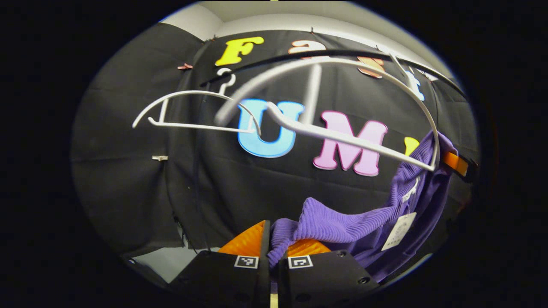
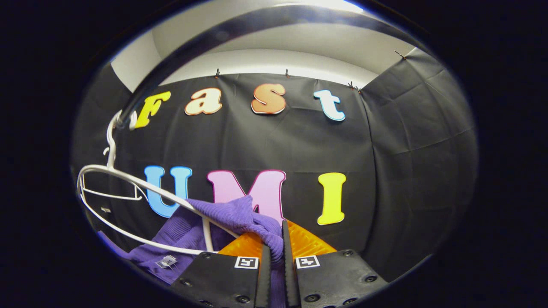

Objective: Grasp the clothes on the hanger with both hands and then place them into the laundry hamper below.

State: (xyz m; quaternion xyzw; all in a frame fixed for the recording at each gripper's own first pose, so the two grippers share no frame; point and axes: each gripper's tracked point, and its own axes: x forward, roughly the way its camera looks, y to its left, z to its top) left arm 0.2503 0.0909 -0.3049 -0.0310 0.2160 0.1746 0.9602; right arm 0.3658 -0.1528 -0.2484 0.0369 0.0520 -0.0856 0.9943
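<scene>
— What does the booth look like around you?

— Black cloth wall (image 2: 406,141) on every side, pale ceiling above, and a dark rail (image 2: 205,38) running overhead. In the left gripper view a strip of pale floor (image 1: 167,259) shows under the cloth's hem.

— How many of each thing?

— Two white hangers on the rail: a bare hanger (image 1: 192,111) farther off and a near hanger (image 1: 351,137) still carrying part of the one purple ribbed garment (image 1: 342,222). One white tag (image 1: 398,231) hangs from it.

— Where is the garment relative to your jaws?

— You hold it at both ends. Your left gripper (image 1: 270,248) has its jaws nearly together, pinching a fold of the knit, which rises away to the hanger's far tip. Your right gripper (image 2: 277,246) likewise has its jaws closed narrowly on a bunched fold, the cloth (image 2: 239,214) draping over the hanger's arm (image 2: 171,196) just beside it.
</scene>
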